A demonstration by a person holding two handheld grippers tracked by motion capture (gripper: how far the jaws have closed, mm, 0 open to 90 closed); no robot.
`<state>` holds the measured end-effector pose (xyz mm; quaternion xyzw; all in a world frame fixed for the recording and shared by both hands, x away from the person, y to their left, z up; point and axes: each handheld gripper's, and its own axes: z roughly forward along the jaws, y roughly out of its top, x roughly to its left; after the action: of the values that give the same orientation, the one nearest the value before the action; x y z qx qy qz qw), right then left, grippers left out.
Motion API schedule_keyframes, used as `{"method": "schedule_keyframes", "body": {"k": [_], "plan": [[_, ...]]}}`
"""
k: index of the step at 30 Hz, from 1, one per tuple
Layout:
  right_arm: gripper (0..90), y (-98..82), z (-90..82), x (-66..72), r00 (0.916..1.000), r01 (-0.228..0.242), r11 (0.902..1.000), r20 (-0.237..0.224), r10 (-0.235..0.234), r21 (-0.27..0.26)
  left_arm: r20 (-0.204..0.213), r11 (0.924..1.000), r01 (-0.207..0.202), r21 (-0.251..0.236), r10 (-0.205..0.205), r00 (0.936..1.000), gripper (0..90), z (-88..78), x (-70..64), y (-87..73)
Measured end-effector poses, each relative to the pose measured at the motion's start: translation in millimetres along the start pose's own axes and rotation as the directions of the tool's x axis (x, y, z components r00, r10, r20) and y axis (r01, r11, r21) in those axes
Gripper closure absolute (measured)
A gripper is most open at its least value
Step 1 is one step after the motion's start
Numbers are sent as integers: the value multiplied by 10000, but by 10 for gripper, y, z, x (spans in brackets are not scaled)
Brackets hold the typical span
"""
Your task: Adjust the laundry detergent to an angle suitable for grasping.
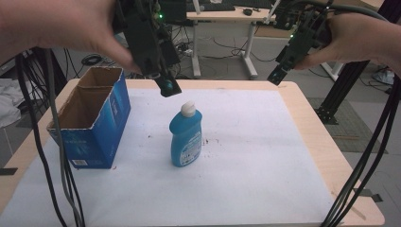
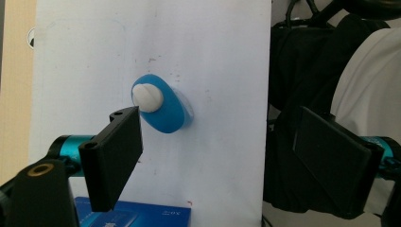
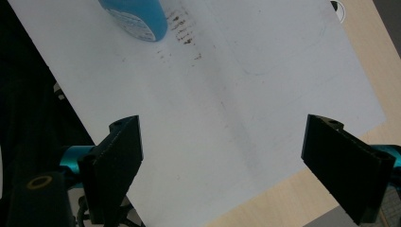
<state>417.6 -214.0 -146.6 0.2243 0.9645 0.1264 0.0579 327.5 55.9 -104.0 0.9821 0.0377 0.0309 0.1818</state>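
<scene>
1 blue bottle point(image 1: 186, 137), 1 open blue box point(image 1: 92, 118), 2 claws: left point(image 1: 166, 86), right point(image 1: 278, 75), 1 table point(image 1: 312, 127)

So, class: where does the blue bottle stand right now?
In the high view the blue bottle stands upright near the middle of the white sheet, right of the open blue box, below the left tool.

Light wooden table w/ rounded corners point(image 1: 331, 156), topped by a white paper sheet point(image 1: 246, 179) w/ small dark specks near its middle; grey floor point(image 1: 302, 78) beyond; behind, a pale desk on white legs point(image 1: 246, 45) w/ loose black cables point(image 1: 222, 45) on the floor under it; black metal frame post point(image 1: 340, 90) at right, standing on a dark mat point(image 1: 352, 125); light even, soft shadows.
</scene>
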Motion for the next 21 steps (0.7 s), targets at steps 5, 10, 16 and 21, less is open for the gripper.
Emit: {"method": "schedule_keyframes", "body": {"k": [5,10,16,21], "plan": [[126,-6,4,-16,10000,-49,10000,-20,49,44,15,10000,-1,18,1,10000,166,9,15,-1],[126,-7,6,-14,10000,-26,10000,7,26,63,-13,10000,64,38,-64,10000,166,15,33,-7],[126,0,7,-13,10000,19,10000,-10,-19,34,-19,9999,107,29,-107,9999,166,3,20,-17],[126,6,7,-14,10000,37,10000,-45,-37,9,-15,9999,112,85,-112,9999,166,-6,7,-26]]}}
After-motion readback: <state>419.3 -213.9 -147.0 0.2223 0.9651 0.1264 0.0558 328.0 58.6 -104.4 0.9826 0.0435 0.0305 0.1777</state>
